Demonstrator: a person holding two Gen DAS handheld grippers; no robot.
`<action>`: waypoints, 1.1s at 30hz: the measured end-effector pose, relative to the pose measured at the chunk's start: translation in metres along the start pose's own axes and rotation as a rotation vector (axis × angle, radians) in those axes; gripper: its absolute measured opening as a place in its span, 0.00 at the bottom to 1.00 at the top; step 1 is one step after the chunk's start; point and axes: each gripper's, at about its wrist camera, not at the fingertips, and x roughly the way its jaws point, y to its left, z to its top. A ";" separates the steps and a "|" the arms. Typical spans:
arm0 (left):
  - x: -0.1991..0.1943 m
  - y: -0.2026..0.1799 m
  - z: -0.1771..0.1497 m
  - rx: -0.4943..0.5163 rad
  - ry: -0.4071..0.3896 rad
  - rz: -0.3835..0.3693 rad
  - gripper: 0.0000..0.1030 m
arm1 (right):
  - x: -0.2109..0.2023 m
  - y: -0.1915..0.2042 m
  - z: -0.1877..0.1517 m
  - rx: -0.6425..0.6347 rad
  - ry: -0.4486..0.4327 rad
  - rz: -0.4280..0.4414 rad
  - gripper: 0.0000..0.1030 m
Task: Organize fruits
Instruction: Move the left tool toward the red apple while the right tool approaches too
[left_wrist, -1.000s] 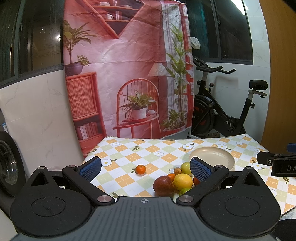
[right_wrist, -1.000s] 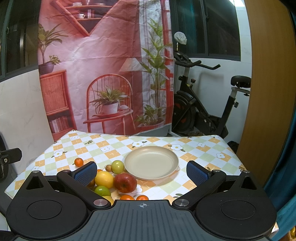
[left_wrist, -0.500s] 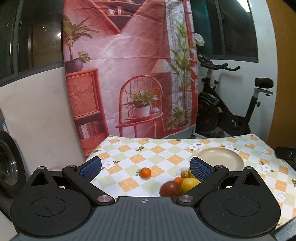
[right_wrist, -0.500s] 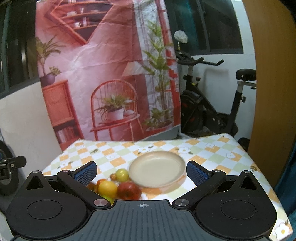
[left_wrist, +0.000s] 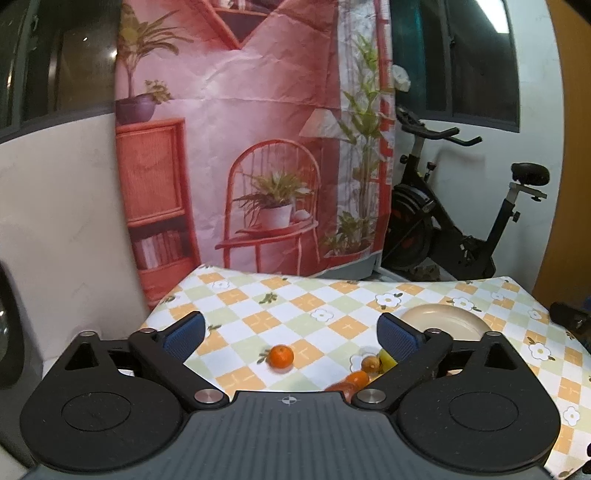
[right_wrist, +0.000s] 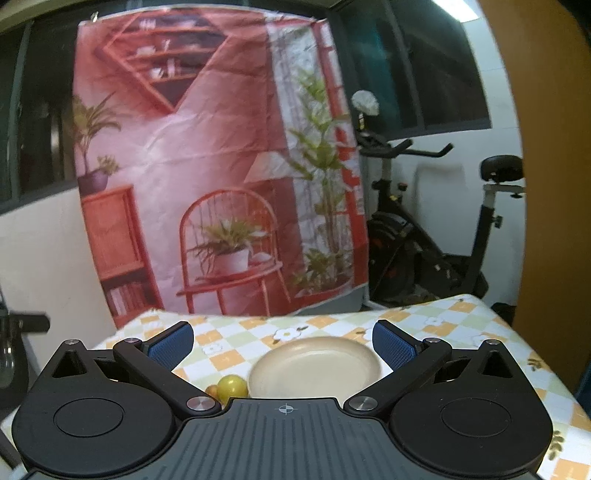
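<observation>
My left gripper hangs above the near edge of the checked tablecloth. Its jaws are wide and closing, with nothing between the pads. A small orange lies alone on the cloth just beyond it. To the right sit a small brown fruit, a second orange and a yellow-green fruit, partly hidden by the right finger. My right gripper is open and holds nothing. The cream plate lies bare in front of it, with a yellow-green fruit at its left rim. The same plate shows in the left wrist view.
A printed pink backdrop hangs behind the table. An exercise bike stands at the back right, beside a wooden panel. A white wall runs along the left. The table's right edge drops off near the plate.
Both views have drawn back and dipped. The fruit pile and the plate have slid down the frames, and most fruit is now hidden behind the gripper bodies. The left fingers stand slightly closer together.
</observation>
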 end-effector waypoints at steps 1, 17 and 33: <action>0.004 0.000 0.000 0.009 -0.003 -0.007 0.94 | 0.007 0.002 -0.002 -0.008 0.009 0.011 1.00; 0.078 0.002 0.012 -0.002 0.069 -0.095 0.84 | 0.089 0.008 -0.002 -0.145 0.181 0.020 1.00; 0.132 -0.040 0.004 0.153 0.181 -0.217 0.73 | 0.109 -0.009 -0.026 -0.147 0.262 0.063 1.00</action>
